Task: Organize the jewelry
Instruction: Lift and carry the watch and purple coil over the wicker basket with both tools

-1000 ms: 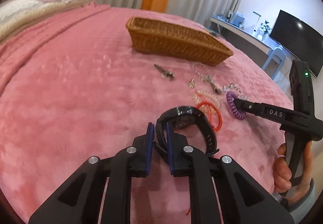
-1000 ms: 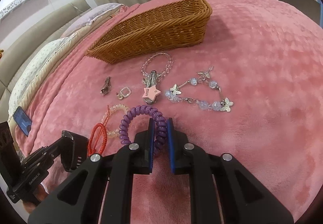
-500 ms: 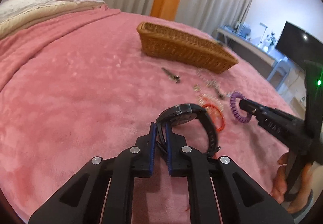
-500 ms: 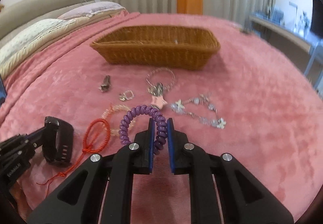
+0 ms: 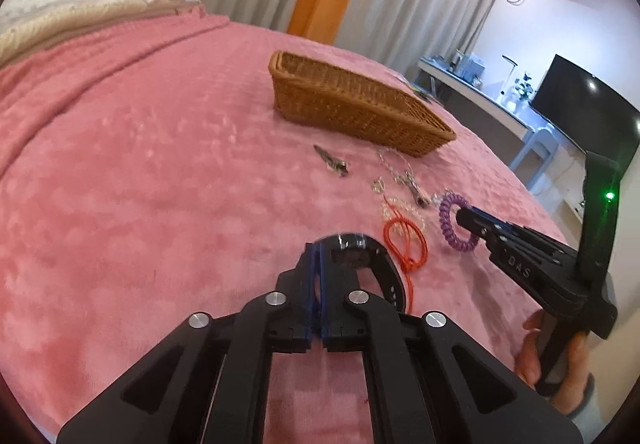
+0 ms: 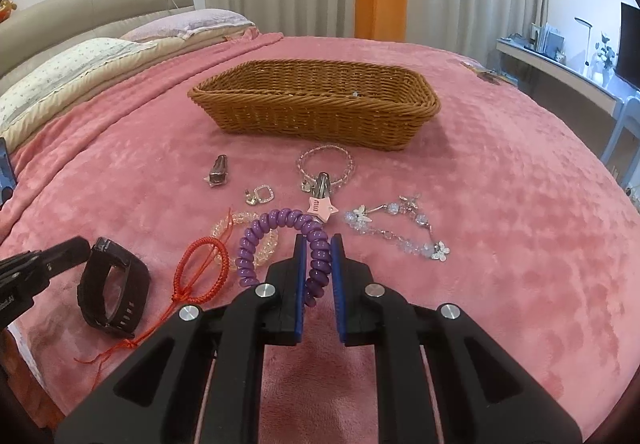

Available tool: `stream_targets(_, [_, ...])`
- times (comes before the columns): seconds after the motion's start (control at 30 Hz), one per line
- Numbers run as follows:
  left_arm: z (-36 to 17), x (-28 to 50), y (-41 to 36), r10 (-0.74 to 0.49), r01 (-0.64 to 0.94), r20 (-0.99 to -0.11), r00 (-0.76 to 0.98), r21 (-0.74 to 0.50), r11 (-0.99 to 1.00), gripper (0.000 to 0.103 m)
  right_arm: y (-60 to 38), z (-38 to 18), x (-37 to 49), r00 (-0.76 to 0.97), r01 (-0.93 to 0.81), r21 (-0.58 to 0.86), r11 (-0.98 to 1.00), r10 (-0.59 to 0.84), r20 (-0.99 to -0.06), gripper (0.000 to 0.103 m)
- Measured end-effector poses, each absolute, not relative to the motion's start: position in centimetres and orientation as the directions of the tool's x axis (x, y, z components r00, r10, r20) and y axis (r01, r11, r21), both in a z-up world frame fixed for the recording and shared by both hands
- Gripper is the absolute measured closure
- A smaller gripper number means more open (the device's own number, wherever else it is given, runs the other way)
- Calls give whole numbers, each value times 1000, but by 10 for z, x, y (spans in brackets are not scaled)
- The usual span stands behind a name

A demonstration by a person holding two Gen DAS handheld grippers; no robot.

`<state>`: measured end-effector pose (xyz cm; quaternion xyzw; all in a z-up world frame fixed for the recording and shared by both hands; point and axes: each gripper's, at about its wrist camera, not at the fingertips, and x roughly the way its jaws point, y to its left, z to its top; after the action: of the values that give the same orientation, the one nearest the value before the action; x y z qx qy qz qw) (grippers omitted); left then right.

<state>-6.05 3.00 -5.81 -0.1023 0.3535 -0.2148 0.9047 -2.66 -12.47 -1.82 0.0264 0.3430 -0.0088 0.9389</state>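
Since a second ago both tools have come up off the bed a little and squared round toward the wicker basket (image 6: pixel 316 103), each with a piece already caught. The left gripper (image 5: pixel 318 256) has pinched its jaws nearly together on the strap of the black watch (image 5: pixel 360 256), which now hangs off the tips rather than lying flat on the pink blanket (image 5: pixel 160 163). The right gripper (image 6: pixel 318 256) has its jaws closed on the purple coil band (image 6: pixel 276 240); the loop stands up in front of the tips, clear of the beads under it.

The rest lies loose on the bed between the grippers and the basket: the red cord bracelet (image 6: pixel 200 268) toward the near edge, the clear bead bracelet (image 6: pixel 236 222) beside it, a small hair clip (image 6: pixel 218 171), a square ring (image 6: pixel 262 193), the pink star clip (image 6: pixel 322 205) lying over a pink bead bracelet (image 6: pixel 326 163), and the butterfly chain (image 6: pixel 400 232) off to the right.

To my eye the picking-up is done for these two pieces, and the carry across to the basket, which sits toward the far side of the bed, is what comes next. The basket looks nearly empty, so most of the sorting is ahead.
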Motion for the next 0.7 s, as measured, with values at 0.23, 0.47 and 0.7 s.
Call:
stream_targets(0.23, [-69,-55,21,-438,324,-696,569,-301,897,72,-127,-20,-26,761,35,65,997,15,-649,93])
stream_targets(0.47, [-75,-38,3,-302,260,-762,573,-181,949,96,-130,-22,-24,747,25,100,995,48,-664,93])
stream_targets(0.7, [-36,-47,6,-350,282,-635,689,-210,936,96,-139,13,-35,790,24,158,987,78,-608,93])
